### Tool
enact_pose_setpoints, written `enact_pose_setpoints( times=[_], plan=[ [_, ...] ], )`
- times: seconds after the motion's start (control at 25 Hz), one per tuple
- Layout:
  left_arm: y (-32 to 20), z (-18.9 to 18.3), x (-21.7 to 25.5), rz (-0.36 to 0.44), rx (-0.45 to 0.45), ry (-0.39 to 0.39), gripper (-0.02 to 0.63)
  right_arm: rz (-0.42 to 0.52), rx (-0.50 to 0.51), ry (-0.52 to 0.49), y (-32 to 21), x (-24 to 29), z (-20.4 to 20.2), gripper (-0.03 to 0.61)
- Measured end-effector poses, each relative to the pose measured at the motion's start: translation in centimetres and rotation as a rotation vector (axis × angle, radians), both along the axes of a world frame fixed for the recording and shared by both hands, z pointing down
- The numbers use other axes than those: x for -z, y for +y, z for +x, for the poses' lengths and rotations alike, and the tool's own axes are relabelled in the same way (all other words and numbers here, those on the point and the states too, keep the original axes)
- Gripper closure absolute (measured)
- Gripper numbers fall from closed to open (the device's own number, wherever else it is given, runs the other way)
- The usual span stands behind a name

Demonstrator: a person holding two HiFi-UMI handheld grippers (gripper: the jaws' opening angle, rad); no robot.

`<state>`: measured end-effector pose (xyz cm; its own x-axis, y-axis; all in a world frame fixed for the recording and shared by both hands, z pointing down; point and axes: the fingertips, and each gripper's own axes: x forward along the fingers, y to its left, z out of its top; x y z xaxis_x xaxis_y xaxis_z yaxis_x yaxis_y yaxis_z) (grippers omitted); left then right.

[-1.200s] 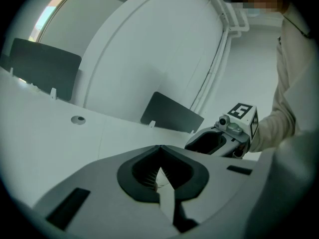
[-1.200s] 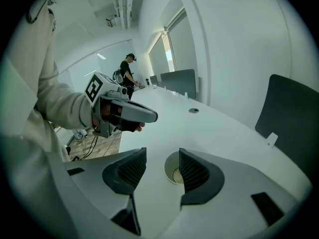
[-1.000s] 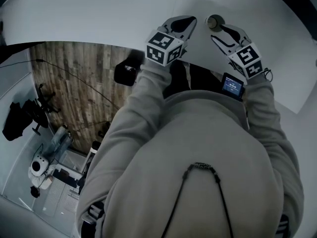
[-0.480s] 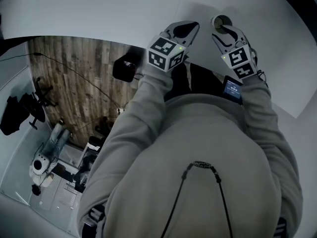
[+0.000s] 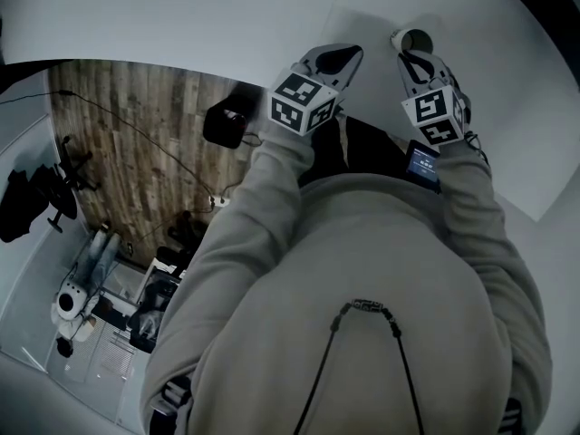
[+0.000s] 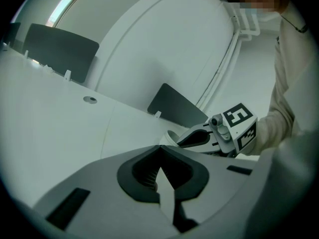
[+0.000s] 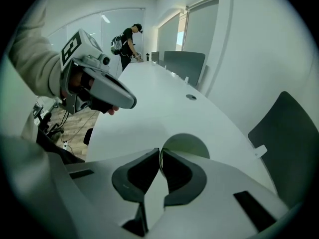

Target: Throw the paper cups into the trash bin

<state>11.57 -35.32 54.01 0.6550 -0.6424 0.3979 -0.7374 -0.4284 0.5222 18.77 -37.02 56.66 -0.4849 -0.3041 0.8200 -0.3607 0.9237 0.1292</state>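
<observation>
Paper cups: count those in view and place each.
1: the paper cup on the white table, its rim between the right gripper's jaws, which have just been closing. More may be hidden.

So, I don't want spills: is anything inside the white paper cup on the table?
The white paper cup shows only bare inner wall; no contents visible. The right gripper, whose jaws have just been closing, pinches its near rim and covers the bottom.

Upright paper cup (image 5: 405, 36) on white table (image 5: 181, 16)
</observation>
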Motion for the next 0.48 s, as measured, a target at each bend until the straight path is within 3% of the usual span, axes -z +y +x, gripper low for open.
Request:
enact_pose_setpoints(
  times=[0.48],
  plan=[
    [0.7,2.1,1.2,0.058,-0.023,-0.036,0.618,-0.007,-0.015,-0.061,1.6,1.1,2.4,0.541]
  ],
)
